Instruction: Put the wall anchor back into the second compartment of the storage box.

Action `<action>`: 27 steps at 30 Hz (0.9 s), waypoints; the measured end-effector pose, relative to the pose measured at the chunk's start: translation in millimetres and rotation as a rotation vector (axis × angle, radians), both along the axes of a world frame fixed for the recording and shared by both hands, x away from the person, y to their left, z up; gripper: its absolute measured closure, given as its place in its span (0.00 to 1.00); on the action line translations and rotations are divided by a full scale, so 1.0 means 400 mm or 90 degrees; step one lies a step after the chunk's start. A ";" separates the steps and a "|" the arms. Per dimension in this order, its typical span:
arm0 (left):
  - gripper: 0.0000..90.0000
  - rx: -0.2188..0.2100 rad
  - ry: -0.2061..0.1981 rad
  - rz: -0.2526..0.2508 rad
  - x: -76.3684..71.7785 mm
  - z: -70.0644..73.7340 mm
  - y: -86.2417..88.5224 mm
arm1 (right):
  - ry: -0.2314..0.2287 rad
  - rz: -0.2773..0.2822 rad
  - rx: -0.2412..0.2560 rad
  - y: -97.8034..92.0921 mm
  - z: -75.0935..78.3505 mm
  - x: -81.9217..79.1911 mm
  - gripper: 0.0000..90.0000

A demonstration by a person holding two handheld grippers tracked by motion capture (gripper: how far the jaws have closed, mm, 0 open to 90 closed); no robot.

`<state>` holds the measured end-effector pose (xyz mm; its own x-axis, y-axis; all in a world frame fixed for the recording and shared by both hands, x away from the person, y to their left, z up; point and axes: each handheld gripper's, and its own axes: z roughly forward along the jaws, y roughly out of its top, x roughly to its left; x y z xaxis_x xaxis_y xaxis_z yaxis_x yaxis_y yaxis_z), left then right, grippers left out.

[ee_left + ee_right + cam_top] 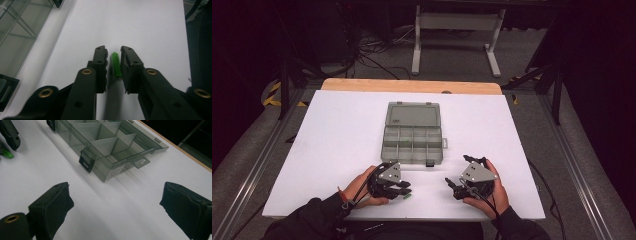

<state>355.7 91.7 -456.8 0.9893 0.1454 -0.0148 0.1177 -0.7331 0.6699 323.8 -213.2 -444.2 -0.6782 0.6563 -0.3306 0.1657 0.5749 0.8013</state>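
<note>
Lying between the narrowly parted jaws of my left gripper (pixel 113 53), one small green ribbed plug (pixel 115 64) rests on the white table (pixel 337 145) near its front edge, its lower end hidden by the jaw beside it, and I cannot tell whether either pad touches it. My right gripper (pixel 117 202) hangs with jaws spread wide and nothing between them, well apart from the plug. One open grey compartment box (pixel 413 137) sits mid-table, cut off in both gripper views, its compartments hard to make out.
</note>
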 end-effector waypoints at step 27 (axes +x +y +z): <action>0.94 -0.002 -0.077 -0.001 0.000 0.020 -0.001 | 0.000 -0.001 0.006 -0.003 0.002 0.000 0.10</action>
